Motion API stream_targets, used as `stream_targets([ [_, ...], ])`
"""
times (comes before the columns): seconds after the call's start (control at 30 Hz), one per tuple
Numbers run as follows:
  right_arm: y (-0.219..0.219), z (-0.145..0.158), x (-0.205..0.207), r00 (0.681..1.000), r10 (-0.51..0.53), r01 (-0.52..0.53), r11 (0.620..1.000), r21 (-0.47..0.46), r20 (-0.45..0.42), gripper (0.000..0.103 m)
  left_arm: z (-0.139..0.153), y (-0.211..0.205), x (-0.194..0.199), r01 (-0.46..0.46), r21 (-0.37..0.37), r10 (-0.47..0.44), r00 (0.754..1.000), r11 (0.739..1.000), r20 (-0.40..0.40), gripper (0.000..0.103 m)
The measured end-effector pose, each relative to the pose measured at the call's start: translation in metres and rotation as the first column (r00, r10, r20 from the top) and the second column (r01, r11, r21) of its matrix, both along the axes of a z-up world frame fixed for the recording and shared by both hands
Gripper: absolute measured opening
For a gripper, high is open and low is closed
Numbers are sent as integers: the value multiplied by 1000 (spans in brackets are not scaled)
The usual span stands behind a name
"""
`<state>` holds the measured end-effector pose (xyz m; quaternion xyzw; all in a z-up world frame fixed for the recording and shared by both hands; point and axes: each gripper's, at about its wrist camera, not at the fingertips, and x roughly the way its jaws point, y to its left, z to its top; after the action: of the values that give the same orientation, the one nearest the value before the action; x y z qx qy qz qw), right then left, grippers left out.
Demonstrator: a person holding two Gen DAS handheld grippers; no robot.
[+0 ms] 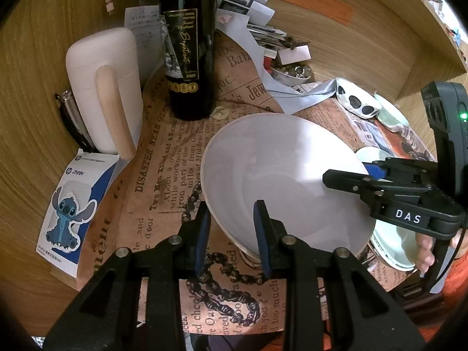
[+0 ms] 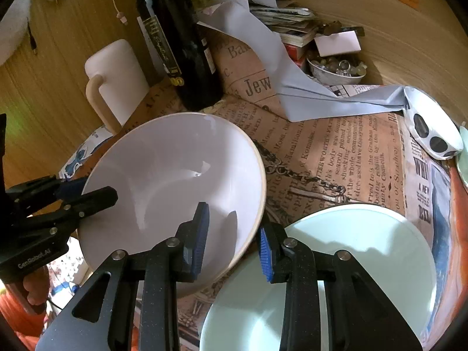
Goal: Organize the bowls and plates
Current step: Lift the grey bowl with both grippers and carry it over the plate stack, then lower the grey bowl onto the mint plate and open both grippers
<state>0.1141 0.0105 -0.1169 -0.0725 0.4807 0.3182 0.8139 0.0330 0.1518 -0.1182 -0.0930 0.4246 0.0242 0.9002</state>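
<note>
Left wrist view, left gripper (image 1: 232, 235) and right gripper (image 1: 346, 175) angled down, each clamping white bowl (image 1: 280, 175) rim.

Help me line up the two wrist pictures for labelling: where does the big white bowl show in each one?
Left wrist view: the white bowl fills the centre and lower right, its near rim between this gripper's fingers.
Right wrist view: the white bowl sits centre-left, left of the pale green plate.
Shared landmark: the dark wine bottle stands just behind the bowl in both.
</note>
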Motion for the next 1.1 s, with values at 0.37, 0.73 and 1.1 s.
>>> stream_targets([
  [0.37,-25,24,-1,998,-28,23,996,83,55,33,24,-1,4,-51,29,49,998,998,49,33],
  [0.73,-106,91,-2,934,-196,141,970,197,297,66,96,-59,13,-20,133,-19,957,991,290,73],
  [1.1,-214,96,31,859,-424,348,895,279,288,67,95,-138,100,116,145,-146,966,983,215,87],
])
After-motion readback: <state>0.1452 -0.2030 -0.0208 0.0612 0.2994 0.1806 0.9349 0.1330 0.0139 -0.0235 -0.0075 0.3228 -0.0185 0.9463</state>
